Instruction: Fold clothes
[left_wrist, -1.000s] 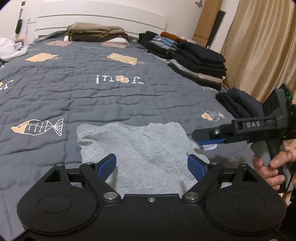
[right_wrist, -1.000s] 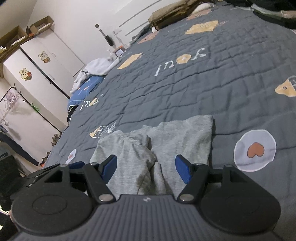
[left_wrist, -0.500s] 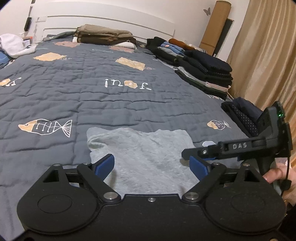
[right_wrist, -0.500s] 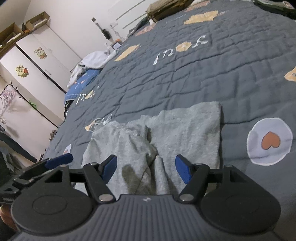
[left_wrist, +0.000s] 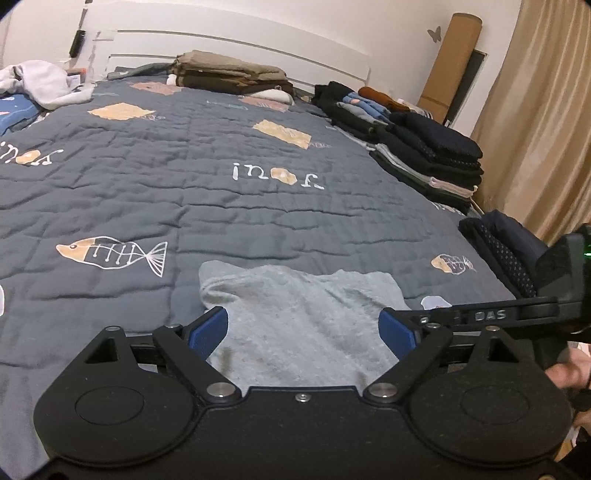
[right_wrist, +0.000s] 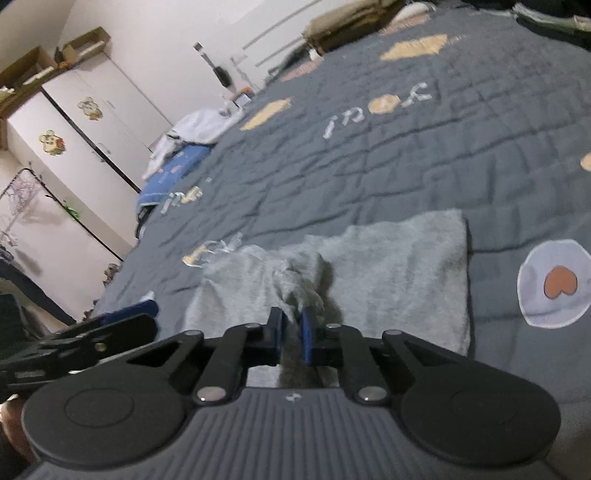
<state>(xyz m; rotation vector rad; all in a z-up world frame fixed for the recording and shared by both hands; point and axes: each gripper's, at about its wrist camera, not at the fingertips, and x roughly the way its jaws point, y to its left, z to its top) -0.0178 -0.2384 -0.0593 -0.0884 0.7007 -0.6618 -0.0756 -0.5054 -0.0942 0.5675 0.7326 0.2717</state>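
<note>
Garment: the grey garment lay partly folded on the bed, near its front edge, right under both of your claws.
Right claw: your right claw had just been closing, and its blue pads pinched a raised tuft of grey cloth at the middle ridge; the jaws stood nearly together with only fabric between them.
Why that grip: you took the bunched ridge, I judge, because it was the loose layer that could be lifted and laid over the flat half.
Left claw: your left claw stood wide apart and gripped nothing; the garment lay beneath it, between the two pads, without either pad pressing on it.
Why it waited: I read it as poised to pin or catch the near edge once the other side lifted.
Axis: in the right wrist view the garment's long side ran from about 8 o'clock to 2 o'clock, with the flat, squared end toward 2 o'clock and the rumpled end toward 8 o'clock.
Other view: in the left wrist view it spread mainly 9 to 3 o'clock.
Surroundings: folded stacks sat well apart, at 1 o'clock along the bed's far side.
</note>
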